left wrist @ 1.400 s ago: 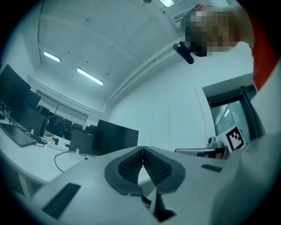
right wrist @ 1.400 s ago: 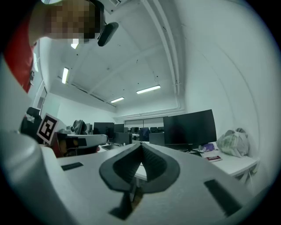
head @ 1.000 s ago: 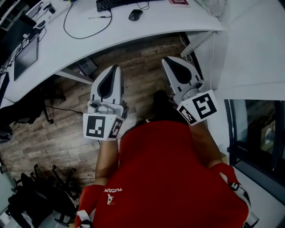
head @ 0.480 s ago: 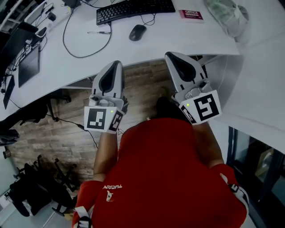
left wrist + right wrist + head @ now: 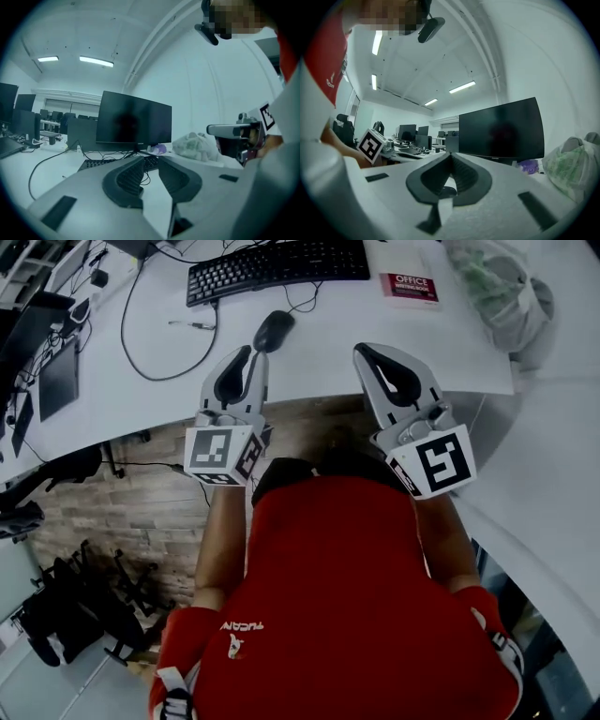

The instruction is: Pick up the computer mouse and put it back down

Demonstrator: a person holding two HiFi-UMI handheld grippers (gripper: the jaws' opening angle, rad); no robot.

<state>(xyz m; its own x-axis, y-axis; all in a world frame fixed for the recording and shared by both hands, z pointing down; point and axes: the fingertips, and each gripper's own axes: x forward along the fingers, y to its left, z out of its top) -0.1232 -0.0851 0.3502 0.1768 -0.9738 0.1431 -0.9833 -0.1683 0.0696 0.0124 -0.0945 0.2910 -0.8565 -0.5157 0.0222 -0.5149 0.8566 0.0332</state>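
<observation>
1. The computer mouse (image 5: pixel 272 331) lay on the white desk (image 5: pixel 319 348), just on the near side of the black keyboard (image 5: pixel 272 266), with its thin lead curling up toward that keyboard.
2. Neither tool touched the mouse.
3. The left tool (image 5: pixel 251 354) reached over the desk edge, its tip near the mouse and a little to the left of it in the head view, with bare desk between them.
4. In the left gripper view, the left tool (image 5: pixel 151 160) had its jaws spread by a narrow gap; they had just been opening, and nothing sat between the pads. Through the gap showed part of the keyboard and a loop of lead.
5. The right tool (image 5: pixel 364 352) was held over the desk edge too, well to the right of the mouse.
6. In the right gripper view, the right tool (image 5: pixel 450 154) had its jaws pressed together at the tips, pinching nothing.
7. Beyond both tools stood a dark monitor (image 5: pixel 133 117), switched off.
8. A red and white box (image 5: pixel 410 287) lay to the right of the keyboard, and a crumpled plastic bag (image 5: pixel 497 287) sat farther right, near the desk corner.
9. A pen (image 5: pixel 192 325) lay left of the mouse, beside a long black cable (image 5: pixel 167 380) that looped across the desk.
10. The person wore a red shirt (image 5: pixel 328 587) and stood on a wooden floor (image 5: pixel 122 512).
</observation>
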